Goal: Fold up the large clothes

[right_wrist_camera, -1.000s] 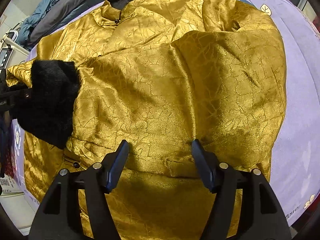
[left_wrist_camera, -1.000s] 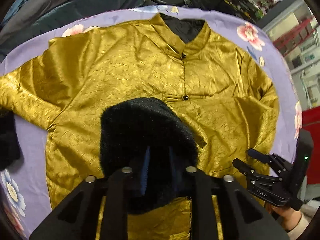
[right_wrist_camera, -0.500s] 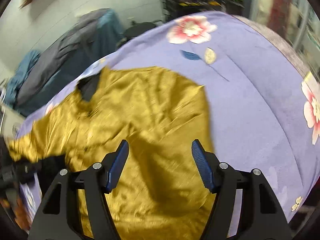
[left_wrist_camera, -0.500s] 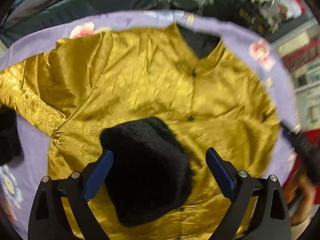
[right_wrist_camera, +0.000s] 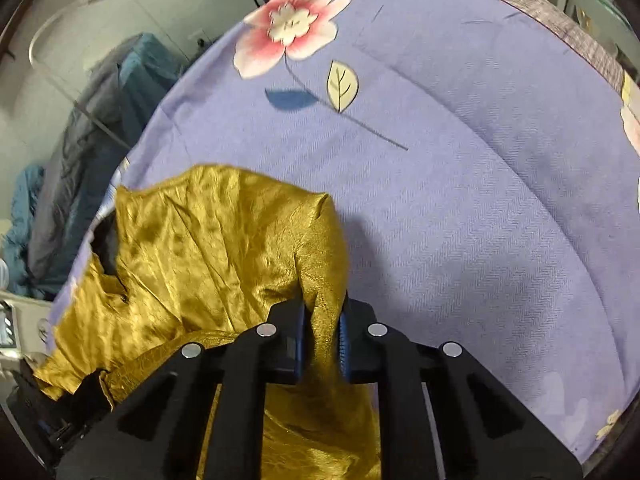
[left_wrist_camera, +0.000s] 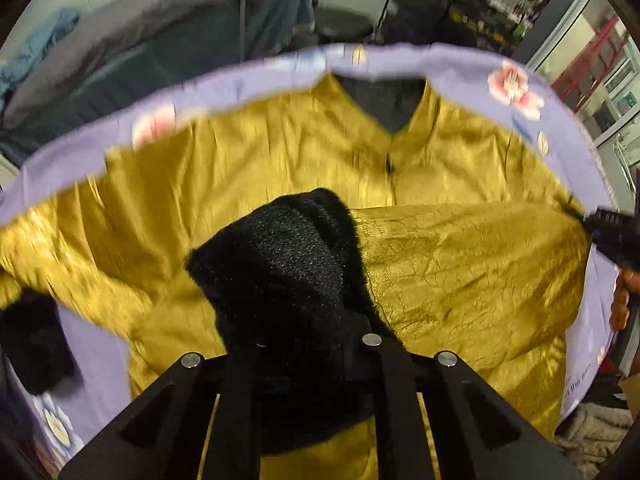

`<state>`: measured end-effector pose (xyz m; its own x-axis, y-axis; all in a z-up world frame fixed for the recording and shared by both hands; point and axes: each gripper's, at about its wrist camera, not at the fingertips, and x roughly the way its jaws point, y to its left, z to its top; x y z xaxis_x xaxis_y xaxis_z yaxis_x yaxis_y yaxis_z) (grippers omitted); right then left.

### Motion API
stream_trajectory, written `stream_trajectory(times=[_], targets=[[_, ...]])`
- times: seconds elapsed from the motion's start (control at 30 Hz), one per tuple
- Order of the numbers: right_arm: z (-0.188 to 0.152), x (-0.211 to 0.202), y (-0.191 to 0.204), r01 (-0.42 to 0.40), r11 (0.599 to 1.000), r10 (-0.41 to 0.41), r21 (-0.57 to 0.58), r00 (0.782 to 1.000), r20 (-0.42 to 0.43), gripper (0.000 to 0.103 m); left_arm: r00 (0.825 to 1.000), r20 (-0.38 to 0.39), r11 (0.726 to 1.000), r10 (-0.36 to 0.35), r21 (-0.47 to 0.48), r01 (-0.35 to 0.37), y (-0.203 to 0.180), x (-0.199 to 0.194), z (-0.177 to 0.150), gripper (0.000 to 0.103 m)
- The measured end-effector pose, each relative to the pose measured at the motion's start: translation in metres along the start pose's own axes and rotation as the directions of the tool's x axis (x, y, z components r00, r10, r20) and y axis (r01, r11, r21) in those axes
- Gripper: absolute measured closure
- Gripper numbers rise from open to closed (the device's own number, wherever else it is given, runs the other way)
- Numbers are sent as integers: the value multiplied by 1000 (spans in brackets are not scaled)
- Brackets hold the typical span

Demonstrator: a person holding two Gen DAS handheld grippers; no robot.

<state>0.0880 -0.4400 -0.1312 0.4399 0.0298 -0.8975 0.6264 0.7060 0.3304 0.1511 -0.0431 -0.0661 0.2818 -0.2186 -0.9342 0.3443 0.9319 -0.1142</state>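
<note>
**Both grippers now pinch the gold jacket**

While the gold jacket (left_wrist_camera: 248, 168) lies front-up across the middle of the left wrist view, its collar toward the top of the frame, one sleeve is folded across the chest from the right side, ending in a black fur cuff (left_wrist_camera: 288, 276) at lower centre. The left gripper (left_wrist_camera: 316, 344) was spread wide around that cuff half a second ago; its jaws have just closed and now pinch the fur. In the right wrist view the right gripper (right_wrist_camera: 322, 340), open over the cloth a moment back, has also just been closing, and a ridge of gold fabric (likely the shoulder edge) stands pinched between its blue pads (right_wrist_camera: 343, 344) at bottom centre. That view has swung from the jacket's body to its outer edge, so most of the frame is now the purple flowered sheet (right_wrist_camera: 460, 200) under the garment.

With both ends of the sleeve gripped, the sleeve fold looks ready to be adjusted or carried further. The other sleeve, at lower left of the left wrist view, is not yet folded. Dark clothes (left_wrist_camera: 160, 52) are heaped beyond the sheet, upper left.
</note>
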Motion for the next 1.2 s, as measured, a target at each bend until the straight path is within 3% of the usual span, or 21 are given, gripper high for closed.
stream_trajectory(times=[0.07, 0.13, 0.17, 0.2, 0.27, 0.33, 0.37, 0.4, 0.47, 0.53, 0.57, 0.6, 0.67, 0.77, 0.83, 0.93, 1.07, 1.2], targets=[[2, 2, -6, -38, 998, 38, 41, 999, -12, 89, 999, 42, 1000, 22, 14, -22, -1, -2, 16, 92], [3, 6, -12, -65, 995, 67, 78, 998, -22, 87, 999, -9, 999, 33, 3, -32, 2, 14, 27, 90], [3, 8, -13, -66, 994, 68, 92, 997, -22, 81, 998, -35, 999, 47, -3, -47, 4, 25, 28, 83], [7, 10, -14, -63, 993, 66, 104, 998, -25, 70, 997, -54, 998, 62, -5, -63, 8, 31, 28, 70], [8, 5, -12, -48, 991, 49, 122, 999, -12, 58, 983, -107, 988, 150, -11, -152, 16, 43, 24, 54], [8, -10, -5, -11, 996, 8, 87, 999, 34, 54, 983, -67, 983, 171, -56, -175, 27, 34, 23, 38], [6, -24, 5, 9, 999, -12, 33, 996, 87, 53, 981, -35, 977, 190, -87, -192, 33, 24, 22, 23], [0, -35, 17, 21, 999, -16, -36, 991, 133, 49, 980, -4, 973, 201, -111, -200, 37, 16, 21, 20], [-15, -50, 46, 38, 976, 3, -216, 983, 183, 46, 975, 72, 967, 208, -166, -194, 44, -6, 15, 19], [-40, -51, 79, 21, 907, 51, -420, 986, 161, 42, 981, 83, 971, 177, -179, -160, 42, -13, 9, 19], [-57, -46, 96, 15, 851, 62, -525, 990, 130, 35, 985, 83, 976, 153, -172, -137, 36, -13, 5, 20], [-73, -39, 109, 16, 803, 58, -596, 993, 106, 35, 990, 73, 983, 124, -144, -112, 28, -9, -2, 20], [-98, -21, 124, 14, 746, 29, -666, 998, 53, 35, 994, 37, 991, 103, -92, -99, 11, 4, -9, 21], [-123, 7, 128, 30, 726, -52, -687, 999, -11, 35, 991, -44, 991, 124, -52, -127, -4, 33, -22, 21], [-131, 20, 123, 65, 729, -104, -682, 995, -16, 35, 981, -125, 987, 151, -41, -157, -3, 56, -26, 21], [-133, 40, 110, 89, 737, -170, -670, 984, -57, 35, 975, -180, 988, 134, -54, -146, 3, 78, -27, 18], [-140, 51, 116, 127, 669, -219, -732, 975, -32, 34, 967, -202, 987, 153, -22, -160, 6, 89, -22, 10], [-137, 56, 121, 153, 673, -263, -724, 964, -41, 33, 974, -175, 988, 146, -24, -152, 6, 80, -19, 10]])
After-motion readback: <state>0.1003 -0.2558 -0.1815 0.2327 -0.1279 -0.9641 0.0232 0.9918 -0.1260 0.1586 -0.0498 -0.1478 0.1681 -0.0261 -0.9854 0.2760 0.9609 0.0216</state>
